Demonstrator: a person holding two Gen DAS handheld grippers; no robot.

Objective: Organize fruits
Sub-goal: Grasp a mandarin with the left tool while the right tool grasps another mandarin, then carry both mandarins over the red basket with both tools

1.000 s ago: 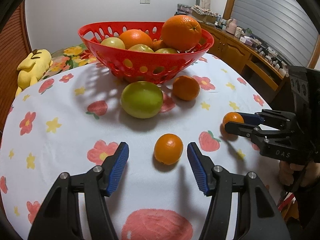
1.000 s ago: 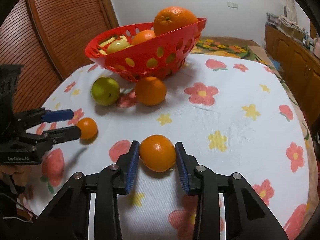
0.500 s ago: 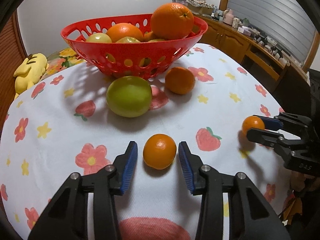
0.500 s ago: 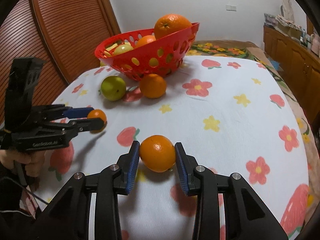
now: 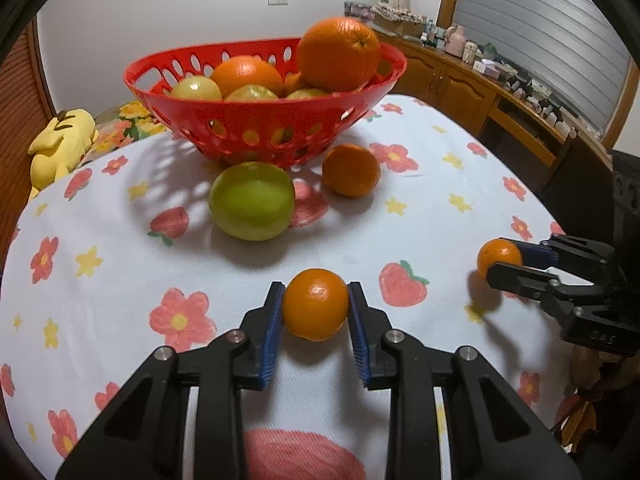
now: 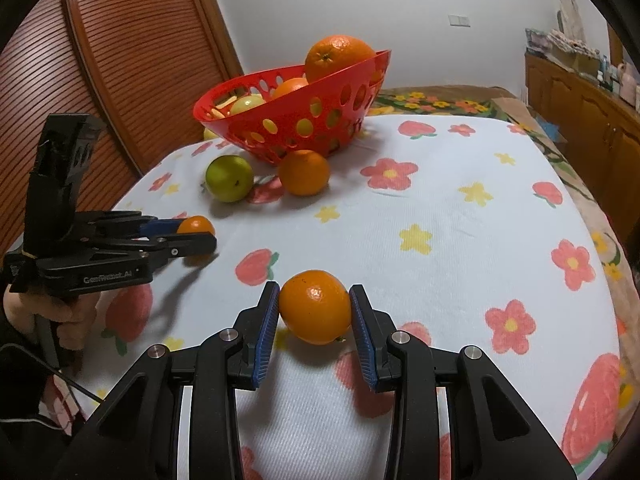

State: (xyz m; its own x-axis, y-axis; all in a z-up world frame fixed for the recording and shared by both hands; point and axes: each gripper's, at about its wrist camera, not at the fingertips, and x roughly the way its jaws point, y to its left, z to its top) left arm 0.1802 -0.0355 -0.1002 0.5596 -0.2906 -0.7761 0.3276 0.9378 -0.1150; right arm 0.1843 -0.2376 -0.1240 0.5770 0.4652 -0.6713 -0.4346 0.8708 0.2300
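My left gripper (image 5: 316, 305) is shut on a small orange (image 5: 315, 303), low over the flowered tablecloth. My right gripper (image 6: 315, 307) is shut on another orange (image 6: 315, 305), lifted a little above the cloth. Each gripper shows in the other's view: the right one (image 5: 505, 264) at the right edge, the left one (image 6: 196, 232) at the left. A red perforated basket (image 5: 240, 120) with several oranges and pale green fruits stands at the back, also in the right wrist view (image 6: 280, 128). A green fruit (image 5: 252, 201) and an orange (image 5: 351, 170) lie on the cloth in front of it.
A yellow plush toy (image 5: 60, 144) lies past the table's far left edge. A wooden sideboard (image 5: 500, 92) with clutter runs along the right wall. A slatted wooden door (image 6: 120, 60) stands behind the left gripper. The table edge (image 6: 616, 280) curves close on the right.
My left gripper has closed on the small orange that lay between its open fingers. My right gripper has stayed shut on its orange and drawn back from the basket, lifting slightly.
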